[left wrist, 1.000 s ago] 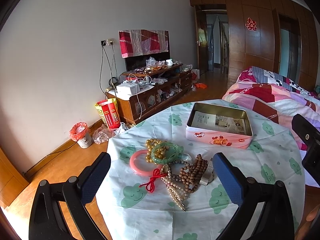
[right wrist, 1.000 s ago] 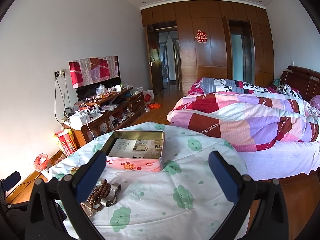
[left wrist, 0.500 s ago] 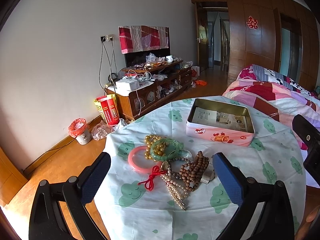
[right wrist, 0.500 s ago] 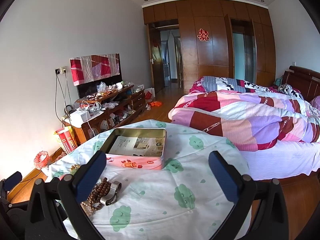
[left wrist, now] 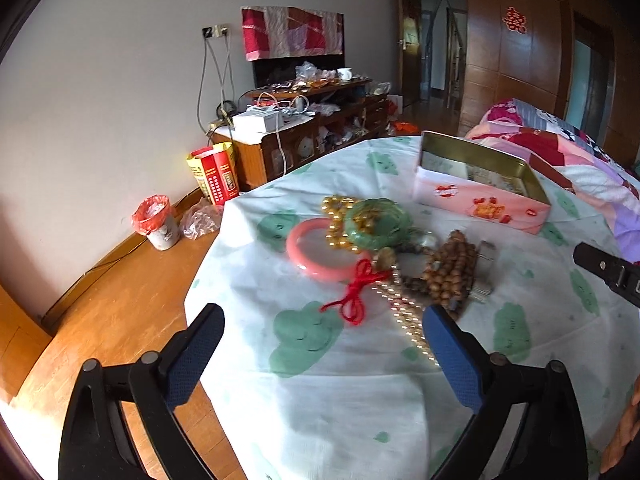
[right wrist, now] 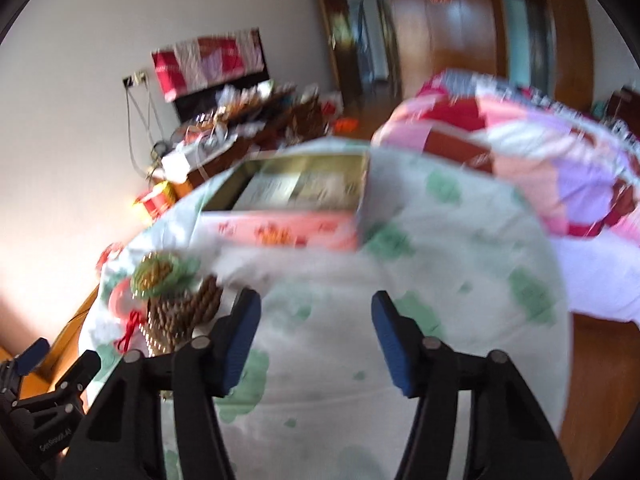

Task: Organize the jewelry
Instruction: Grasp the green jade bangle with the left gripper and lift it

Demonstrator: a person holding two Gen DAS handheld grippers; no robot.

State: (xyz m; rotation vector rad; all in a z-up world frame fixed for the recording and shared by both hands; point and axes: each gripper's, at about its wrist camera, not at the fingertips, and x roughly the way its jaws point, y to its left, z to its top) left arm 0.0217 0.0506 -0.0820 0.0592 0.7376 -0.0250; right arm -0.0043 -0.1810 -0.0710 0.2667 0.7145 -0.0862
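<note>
A heap of jewelry lies on the round table's cloud-print cloth (left wrist: 320,392): a pink bangle (left wrist: 320,270), a green bangle (left wrist: 378,226) over gold beads (left wrist: 338,216), a red knotted cord (left wrist: 354,298), brown wooden beads (left wrist: 452,272) and a pearl strand (left wrist: 408,320). An open pink tin (left wrist: 480,196) stands behind it. My left gripper (left wrist: 322,350) is open and empty, just short of the heap. My right gripper (right wrist: 316,338) is open and empty over bare cloth, right of the heap (right wrist: 176,300), in front of the tin (right wrist: 288,216). That view is blurred.
A bed with a patchwork quilt (right wrist: 540,152) is close on the right. A cluttered TV cabinet (left wrist: 296,128), a red-yellow box (left wrist: 214,172) and a small bin (left wrist: 158,222) stand by the wall on the left. The table edge drops to wooden floor (left wrist: 100,320).
Both grippers have tipped down and moved closer to the table. The right gripper's jaws have narrowed and its view swung left, blurring. The jewelry and tin have not moved.
</note>
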